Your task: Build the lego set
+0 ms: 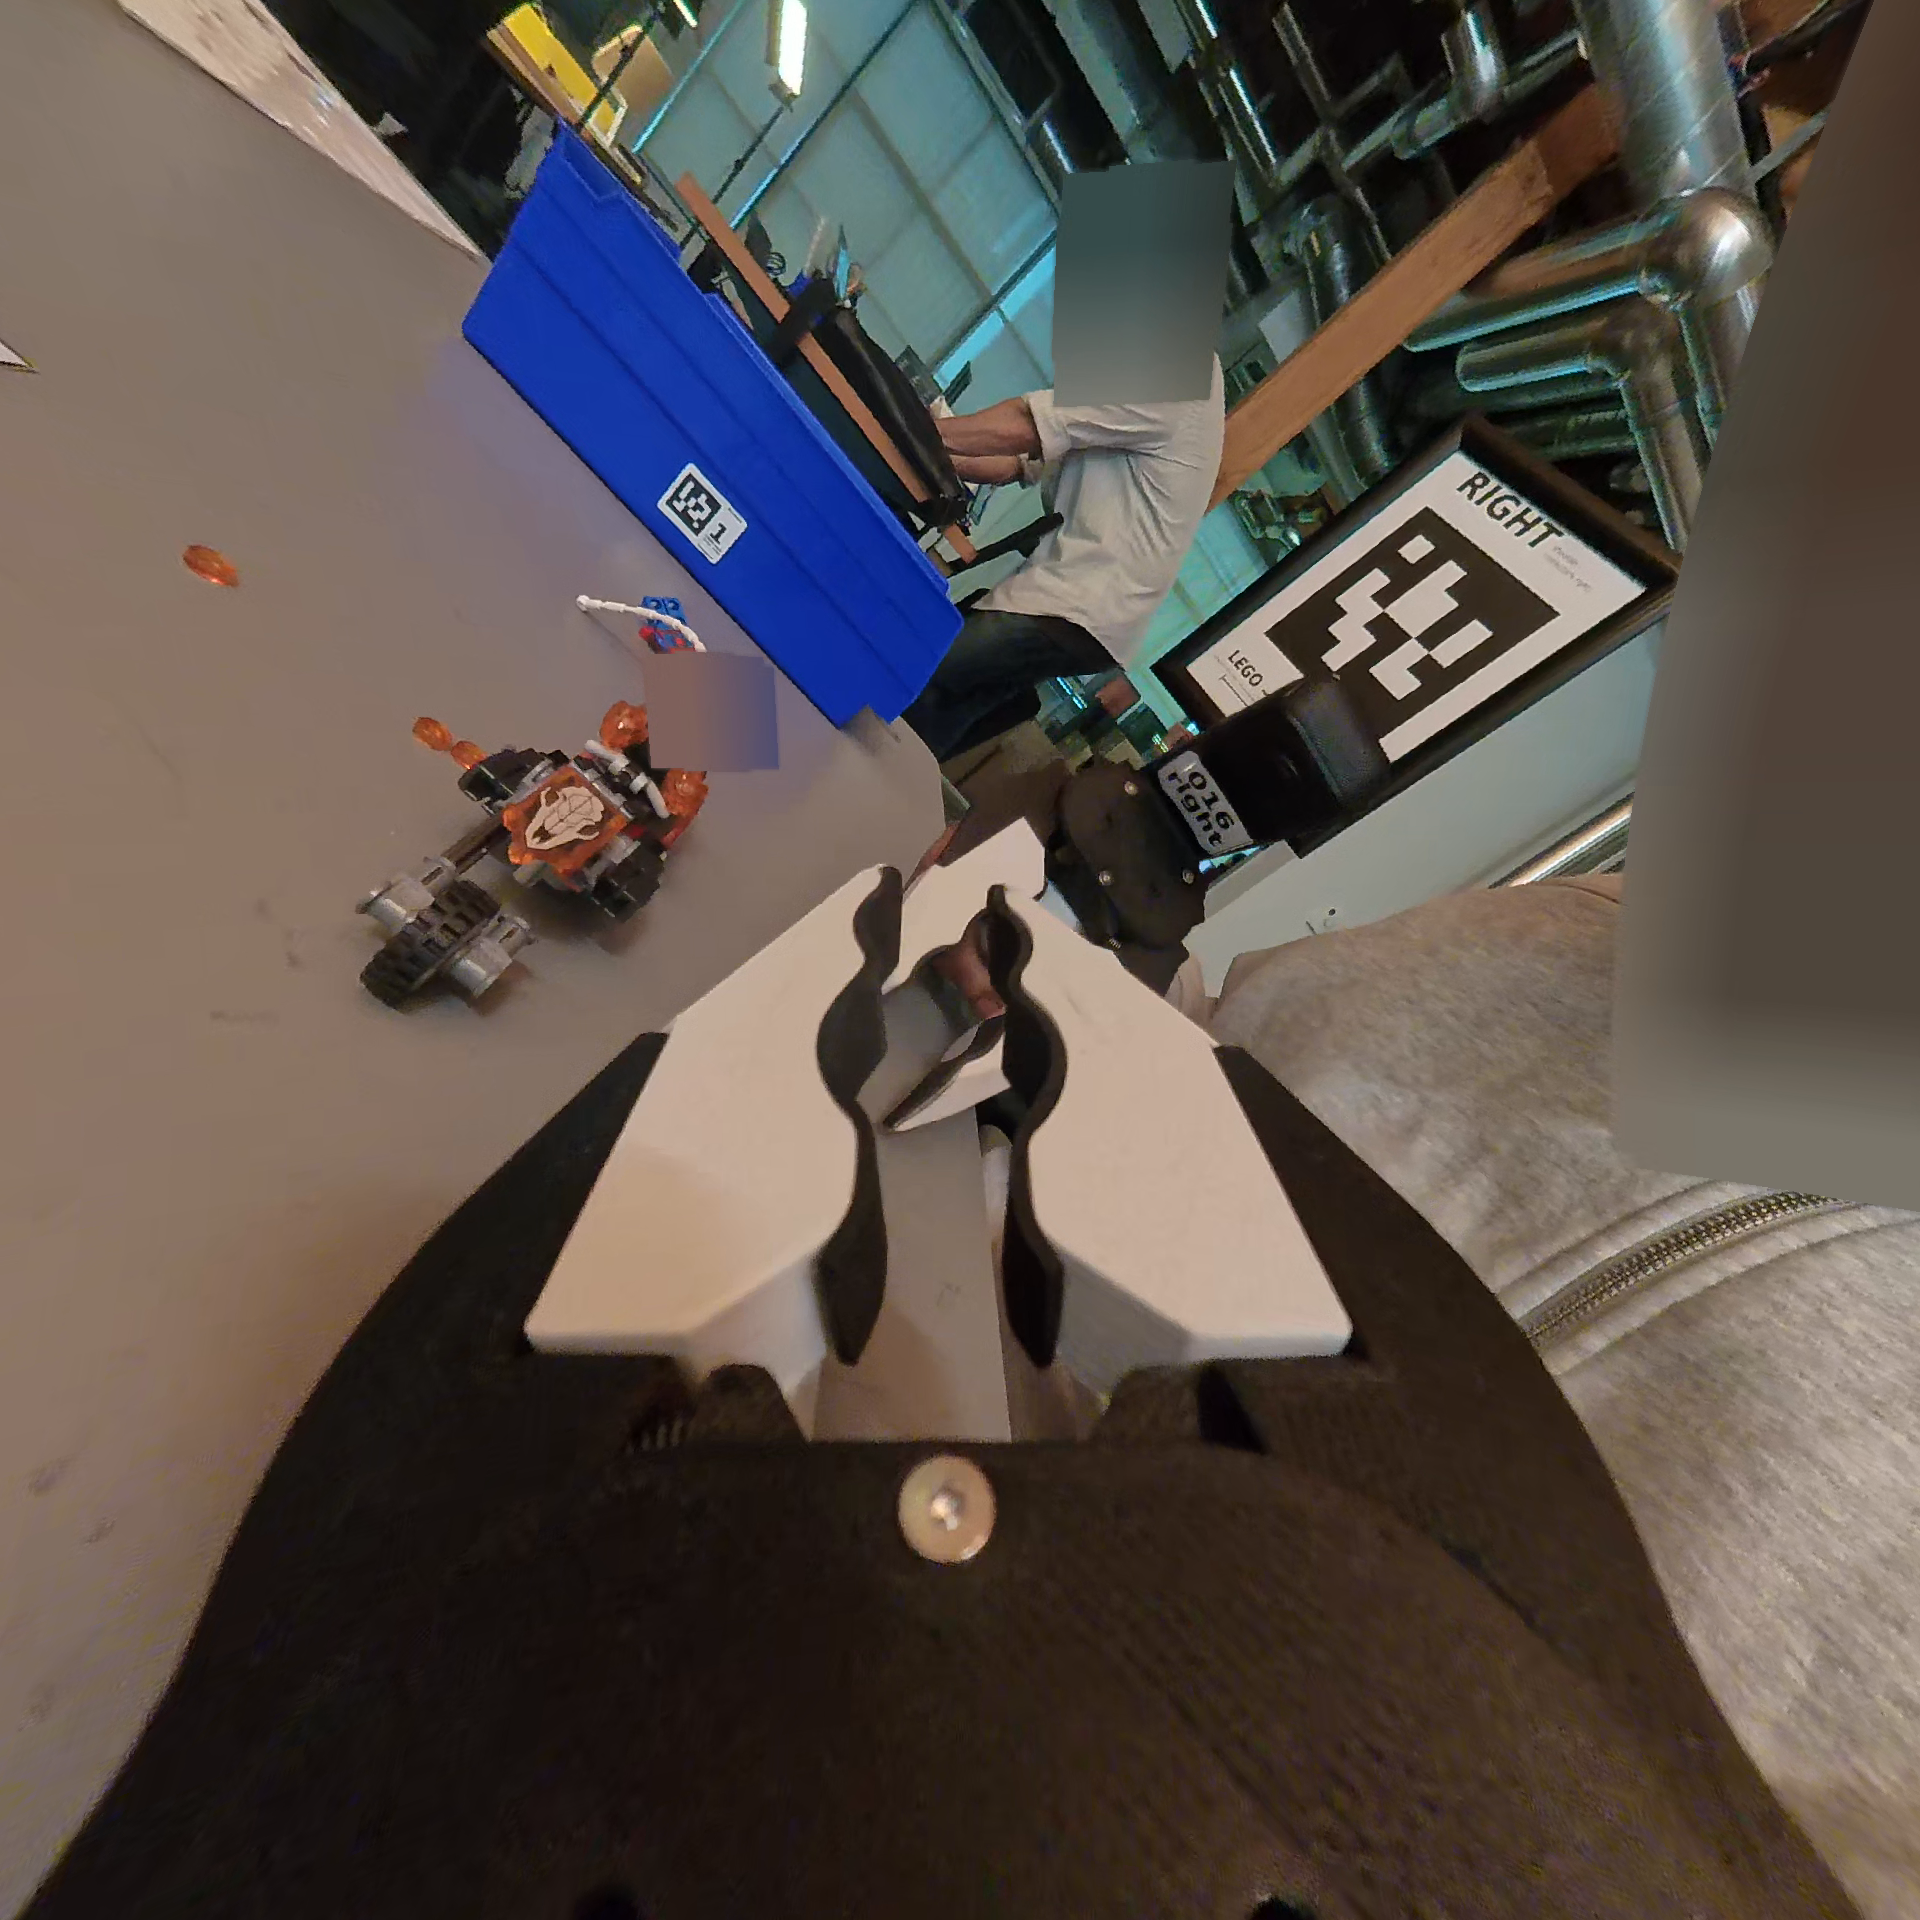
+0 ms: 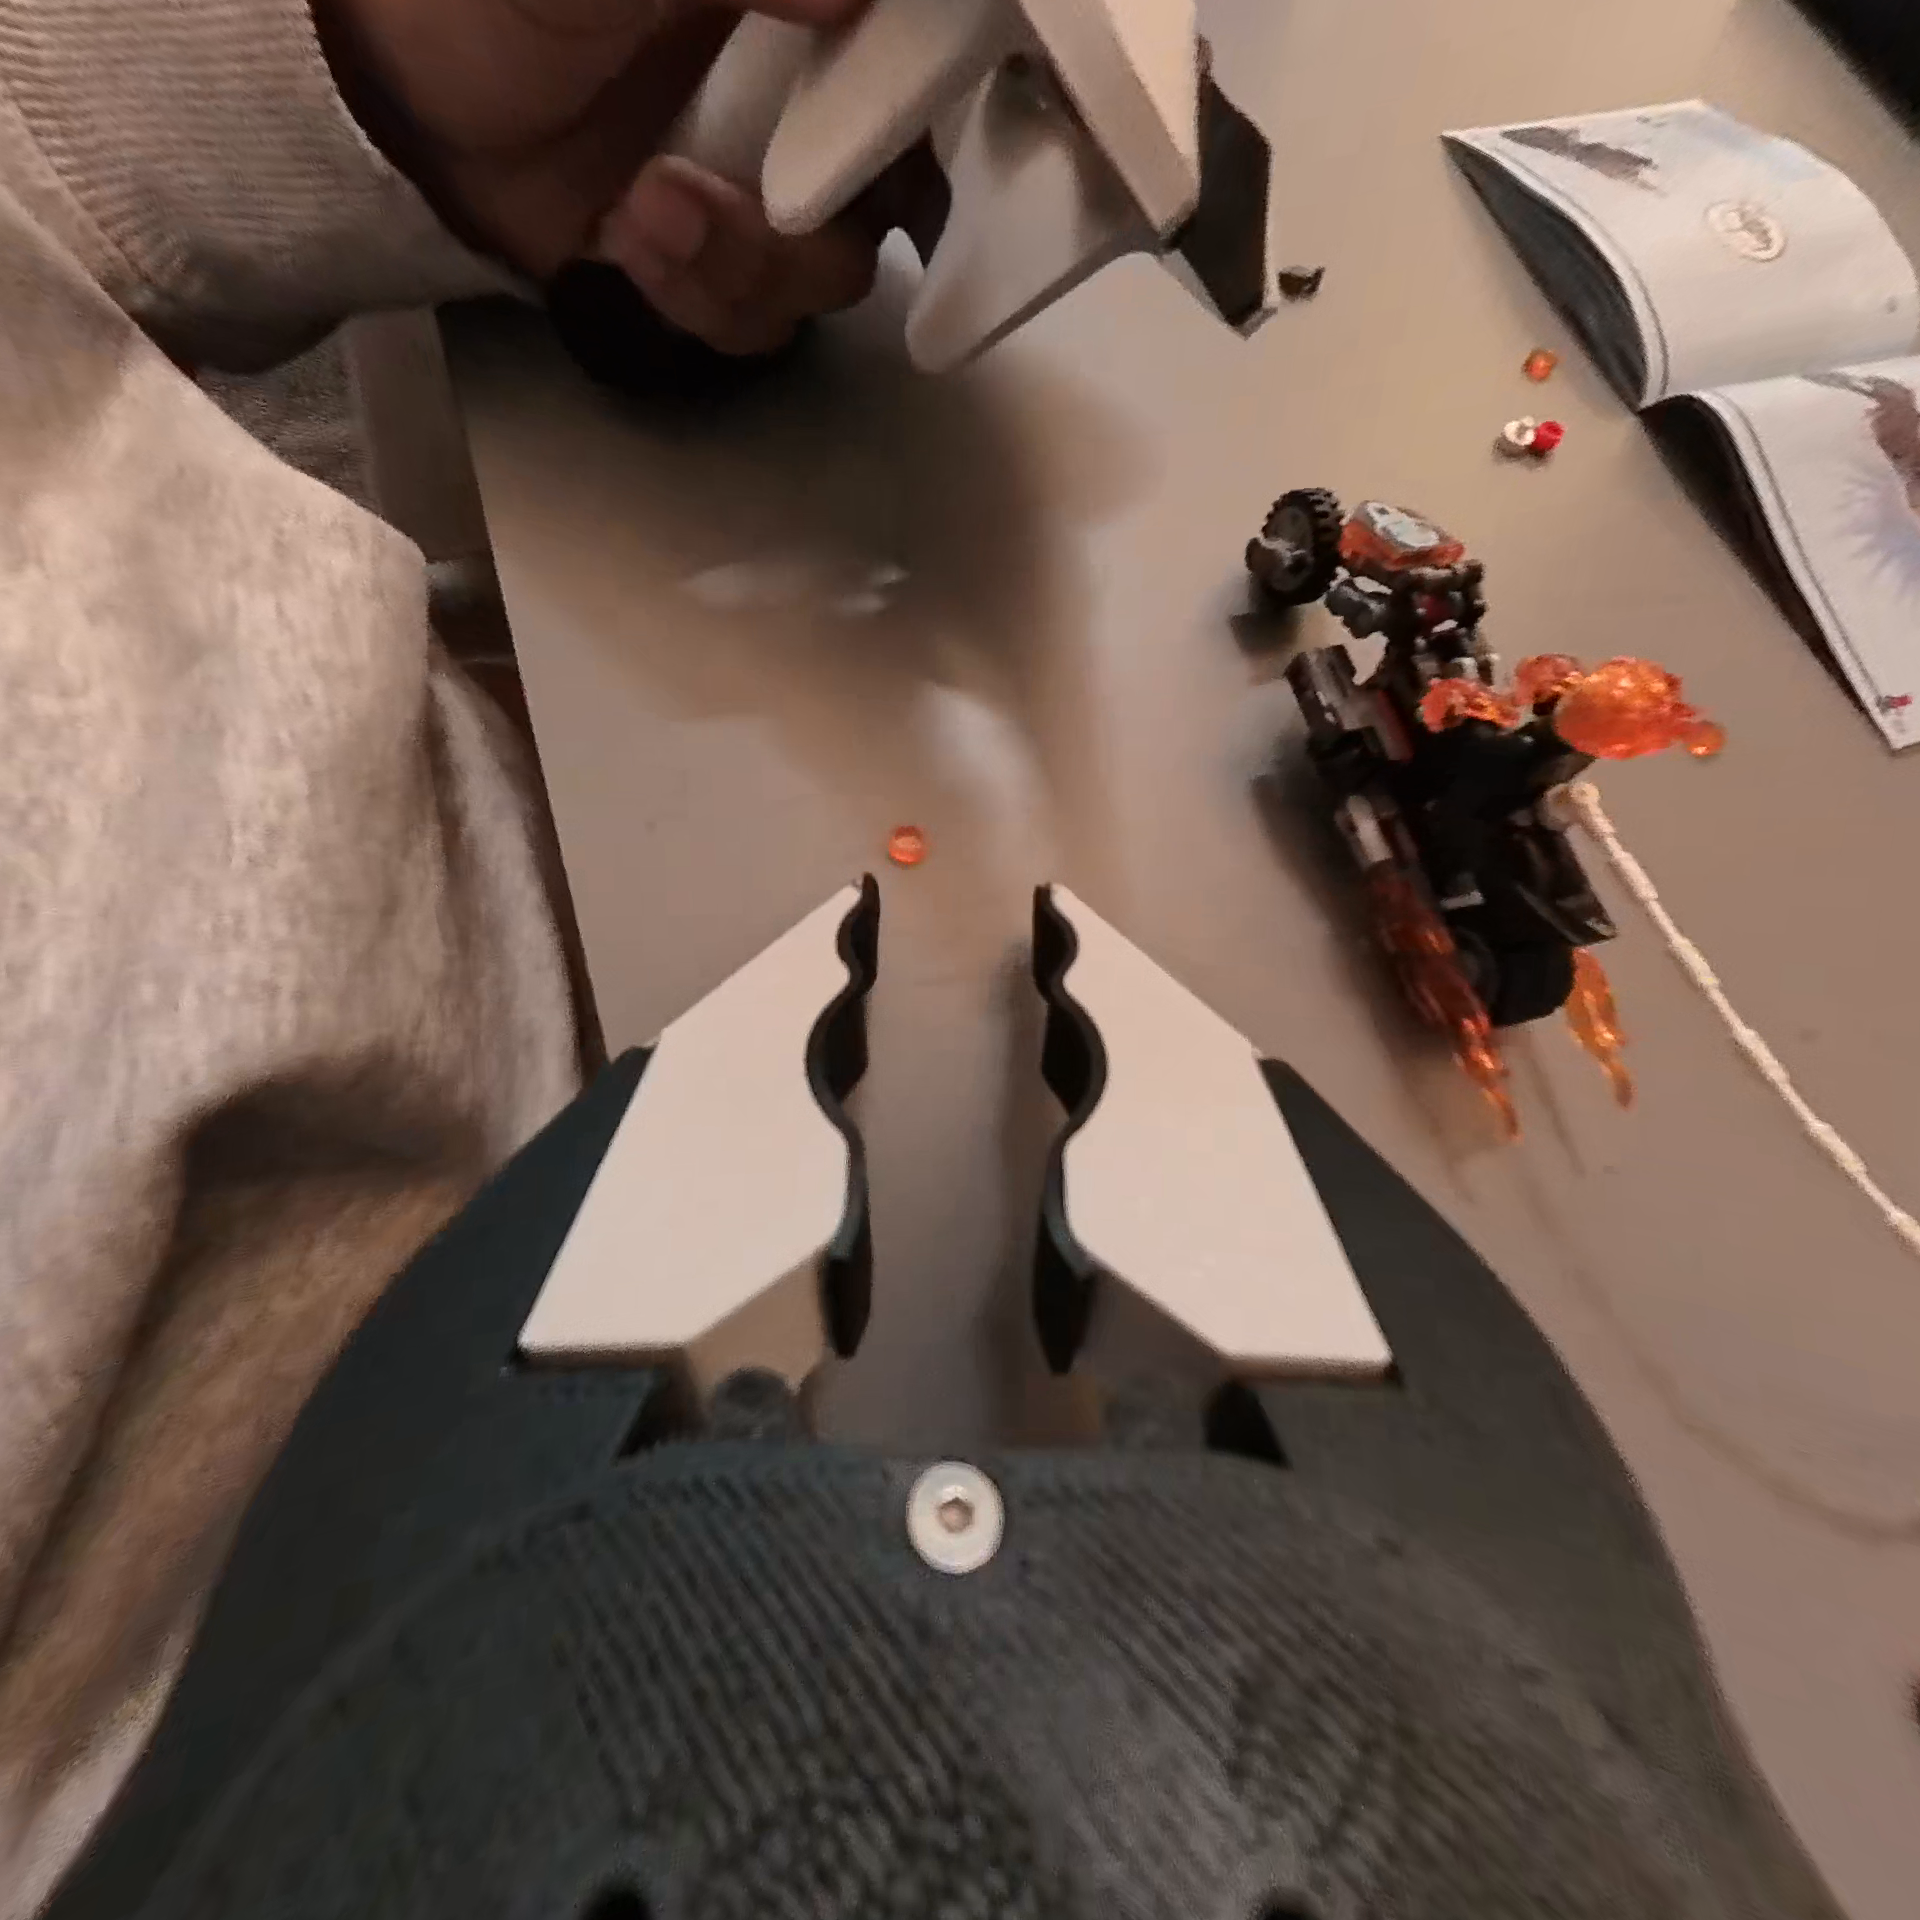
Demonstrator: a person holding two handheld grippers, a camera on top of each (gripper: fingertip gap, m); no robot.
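My right gripper (image 2: pixel 954 894) hangs released and empty over bare grey table (image 2: pixel 748 727), whose near edge runs at nine o'clock. An orange stud (image 2: pixel 907 844) lies just beyond its tips; the lego motorbike (image 2: pixel 1455 769) sits at two o'clock. My left gripper (image 1: pixel 940 904) is parted, holding nothing, by the table corner.

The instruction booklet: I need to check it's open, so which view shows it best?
The right wrist view: the instruction booklet lies open on the table's far right. The left wrist view catches only a white sliver at the top-left corner.
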